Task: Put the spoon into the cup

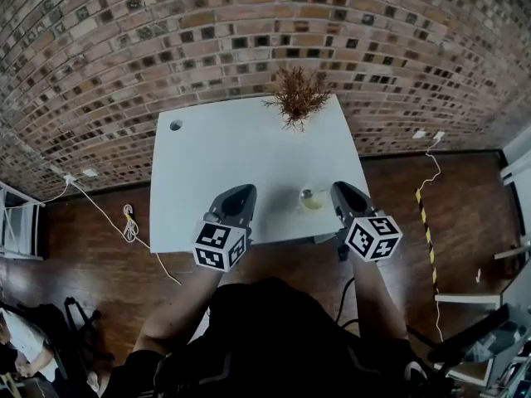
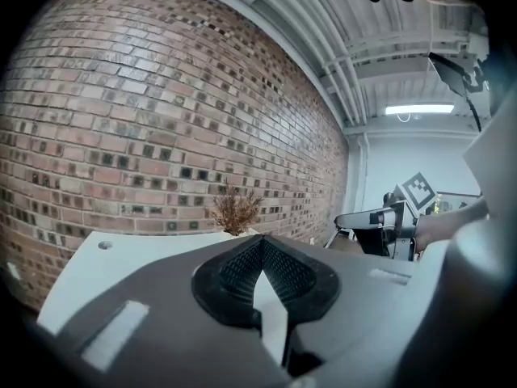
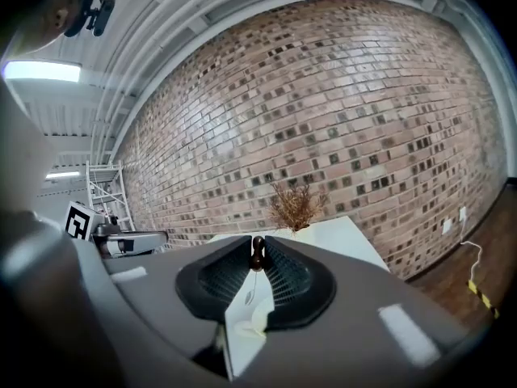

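Observation:
A small yellowish see-through cup (image 1: 313,198) stands near the front edge of the white table (image 1: 224,156), between my two grippers. My right gripper (image 1: 338,188) sits just right of it. In the right gripper view its jaws (image 3: 258,246) are shut on a small dark brown knob (image 3: 258,254), apparently the spoon's handle end. A thin shaft runs from the knob to a spoon bowl (image 3: 250,296) over the cup (image 3: 252,322). My left gripper (image 1: 246,190) hovers left of the cup, its tips (image 2: 260,242) meeting with nothing between them.
A dried plant (image 1: 297,96) stands at the table's far edge against the brick wall. A cable hole (image 1: 175,125) is at the far left corner. White cables (image 1: 129,222) lie on the wooden floor to the left, and another cable (image 1: 431,177) to the right.

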